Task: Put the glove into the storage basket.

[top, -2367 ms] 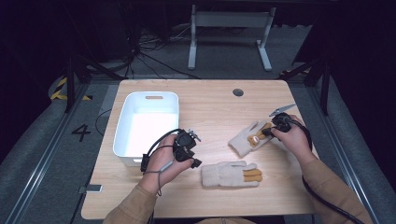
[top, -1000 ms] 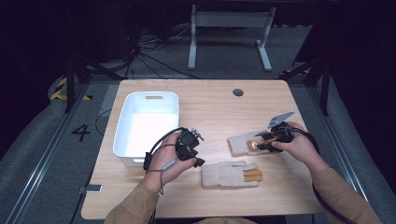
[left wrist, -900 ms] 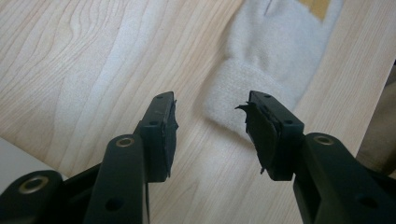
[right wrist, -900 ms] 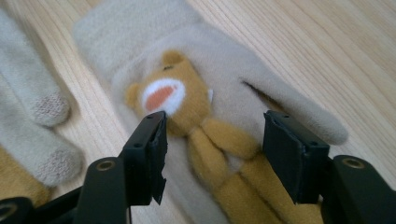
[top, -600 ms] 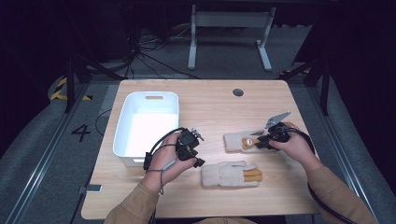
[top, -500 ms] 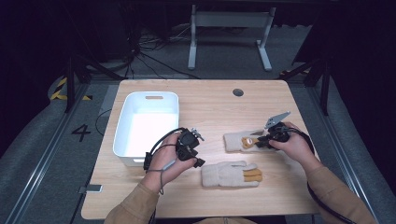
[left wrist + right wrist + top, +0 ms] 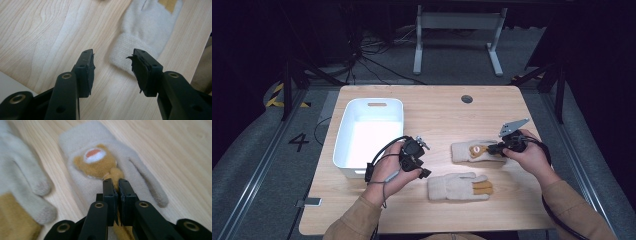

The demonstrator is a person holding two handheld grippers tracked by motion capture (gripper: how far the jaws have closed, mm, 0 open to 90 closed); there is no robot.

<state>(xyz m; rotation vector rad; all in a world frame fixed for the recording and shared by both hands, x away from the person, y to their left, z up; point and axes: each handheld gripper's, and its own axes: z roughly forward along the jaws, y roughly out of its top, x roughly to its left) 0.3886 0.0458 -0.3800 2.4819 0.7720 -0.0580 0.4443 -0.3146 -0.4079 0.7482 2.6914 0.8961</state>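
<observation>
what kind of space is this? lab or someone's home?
Most likely a lab or recording workspace, not a home: a bare wooden table on a dark floor with a painted number 4, hazard-striped tape, loose cables behind, and a metal stand.

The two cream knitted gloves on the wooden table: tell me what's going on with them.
A person works at the light wooden table with a gripper in each hand. The right gripper has just been closing its jaws and now pinches the tan middle finger of the cream knitted glove with the bear face. The left gripper hovers with its jaws apart and nothing between them, above the cuff of the second cream knitted glove, which lies flat. The white plastic bin at the left holds nothing.
</observation>
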